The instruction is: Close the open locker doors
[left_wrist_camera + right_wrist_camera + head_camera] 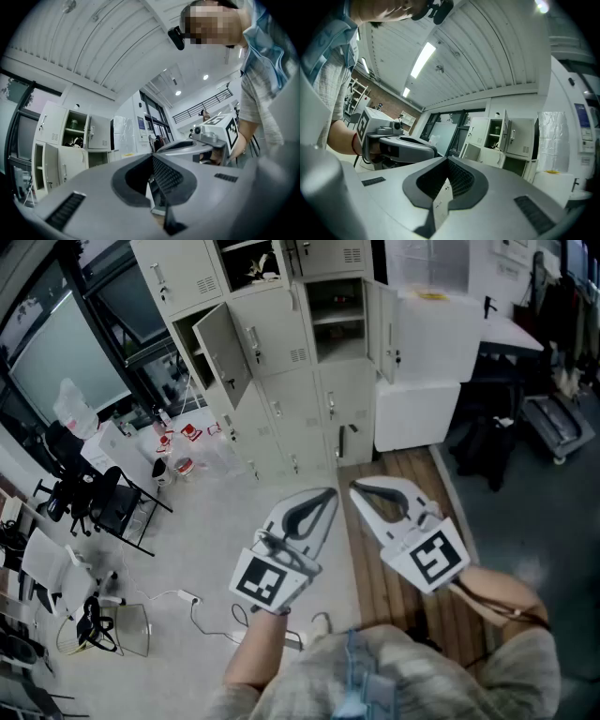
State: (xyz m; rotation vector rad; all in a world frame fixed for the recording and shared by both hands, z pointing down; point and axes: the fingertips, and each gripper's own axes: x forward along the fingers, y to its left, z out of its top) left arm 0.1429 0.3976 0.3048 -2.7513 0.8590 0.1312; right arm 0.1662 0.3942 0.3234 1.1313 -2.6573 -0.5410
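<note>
The bank of pale lockers (291,362) stands ahead of me in the head view. One door (223,351) on the left hangs swung out. On the right, another door (384,329) stands open beside a shelved compartment (337,320). A top compartment (258,263) is open too. My left gripper (328,493) and right gripper (358,487) are held side by side well short of the lockers, both shut and empty. The left gripper view shows its own jaws meeting (152,156), with the lockers (70,145) far off. Open doors (520,136) show beyond the right gripper (446,159).
A white cabinet (427,362) stands right of the lockers. Black chairs (94,498) and clutter fill the left side. Cables (187,601) lie on the floor. Wooden flooring (394,521) runs under the grippers. A dark bag (487,446) and a table (511,334) are at the right.
</note>
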